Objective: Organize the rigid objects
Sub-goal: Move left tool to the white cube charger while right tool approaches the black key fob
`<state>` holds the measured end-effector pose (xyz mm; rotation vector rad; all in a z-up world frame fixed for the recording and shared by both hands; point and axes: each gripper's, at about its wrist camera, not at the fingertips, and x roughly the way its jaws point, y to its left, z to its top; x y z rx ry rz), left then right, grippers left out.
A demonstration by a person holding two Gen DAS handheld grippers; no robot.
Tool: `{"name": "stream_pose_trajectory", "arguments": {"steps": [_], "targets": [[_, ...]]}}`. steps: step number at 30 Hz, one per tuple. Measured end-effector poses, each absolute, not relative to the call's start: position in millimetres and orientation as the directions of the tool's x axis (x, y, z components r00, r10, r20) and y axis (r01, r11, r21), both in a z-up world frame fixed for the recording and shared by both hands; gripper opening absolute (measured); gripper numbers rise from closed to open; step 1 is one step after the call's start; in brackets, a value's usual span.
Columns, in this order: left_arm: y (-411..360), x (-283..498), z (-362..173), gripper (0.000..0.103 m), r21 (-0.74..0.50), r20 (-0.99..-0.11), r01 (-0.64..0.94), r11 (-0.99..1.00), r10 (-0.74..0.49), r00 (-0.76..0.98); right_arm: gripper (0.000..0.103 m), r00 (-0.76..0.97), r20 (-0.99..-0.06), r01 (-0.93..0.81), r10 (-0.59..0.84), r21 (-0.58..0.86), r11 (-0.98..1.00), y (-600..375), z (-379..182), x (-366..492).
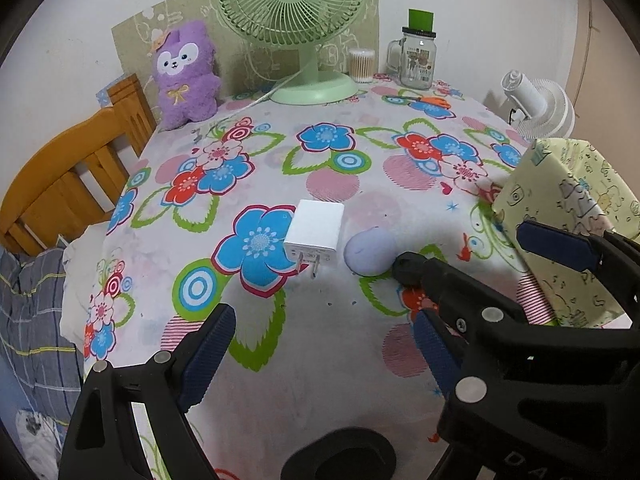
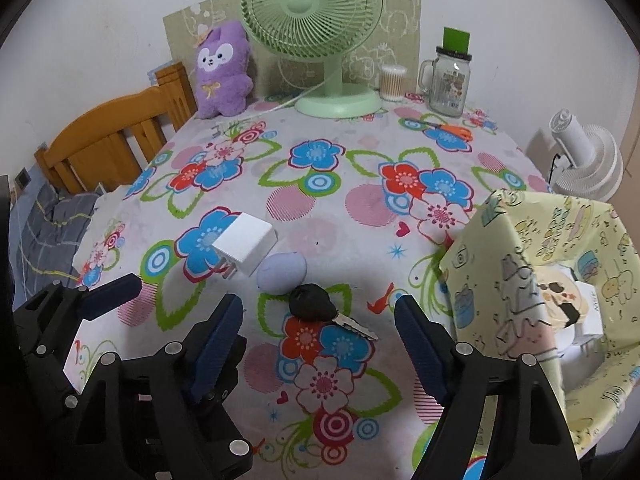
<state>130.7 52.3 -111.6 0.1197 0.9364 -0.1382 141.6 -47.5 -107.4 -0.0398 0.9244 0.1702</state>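
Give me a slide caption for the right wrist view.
Open right gripper above a black key beside a lilac egg and white charger.

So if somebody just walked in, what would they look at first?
Probably the big green fan standing at the back of the table, with the fluffy purple plush toy sitting to its left. Next, the bright flowery tablecloth covering the whole table. Then the little cluster near the front: a white charger plug, a pale purple egg-shaped thing and a black key.
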Motion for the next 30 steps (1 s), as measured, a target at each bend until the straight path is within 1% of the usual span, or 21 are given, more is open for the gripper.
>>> {"name": "stream_pose_trajectory", "arguments": {"steps": [5,7,9,18,22,26,29,30], "targets": [[52.5,139.1,-122.1,0.092,0.056,-0.819,0.182,0.982,-0.059,0.571,0.081,0.561,-0.819,-0.167,0.121,0.031,0.985,-46.5,-119.0,152.4],[53.2,141.7,-126.1,0.092,0.058,-0.824,0.183,0.981,-0.056,0.564,0.078,0.55,-0.827,-0.171,0.116,0.025,0.985,-45.2,-123.4,155.9],[53.7,145.3,-130.5,0.092,0.057,-0.831,0.184,0.981,-0.055,0.554,0.077,0.534,-0.838,-0.176,0.116,0.024,0.984,-44.4,-128.6,160.6],[55.4,157.9,-148.5,0.092,0.049,-0.855,0.187,0.981,-0.056,0.515,0.076,0.489,-0.866,-0.182,0.104,0.015,0.983,-42.0,-147.7,176.3],[54.5,158.0,-150.3,0.092,0.043,-0.853,0.194,0.98,-0.065,0.517,0.073,0.466,-0.88,-0.175,0.09,0.007,0.984,-41.6,-156.0,183.3],[55.0,158.3,-150.7,0.095,0.046,-0.849,0.197,0.979,-0.065,0.524,0.071,0.454,-0.89,-0.146,0.036,-0.034,0.989,-41.5,-163.7,190.0],[56.7,159.3,-151.3,0.095,0.036,-0.851,0.197,0.98,-0.073,0.52,0.068,0.464,-0.885,-0.152,0.034,-0.042,0.988,-39.7,-164.4,189.7],[56.9,160.0,-151.2,0.095,0.033,-0.852,0.197,0.98,-0.076,0.519,0.065,0.465,-0.885,-0.155,0.036,-0.042,0.987,-39.6,-164.5,189.9]]}}
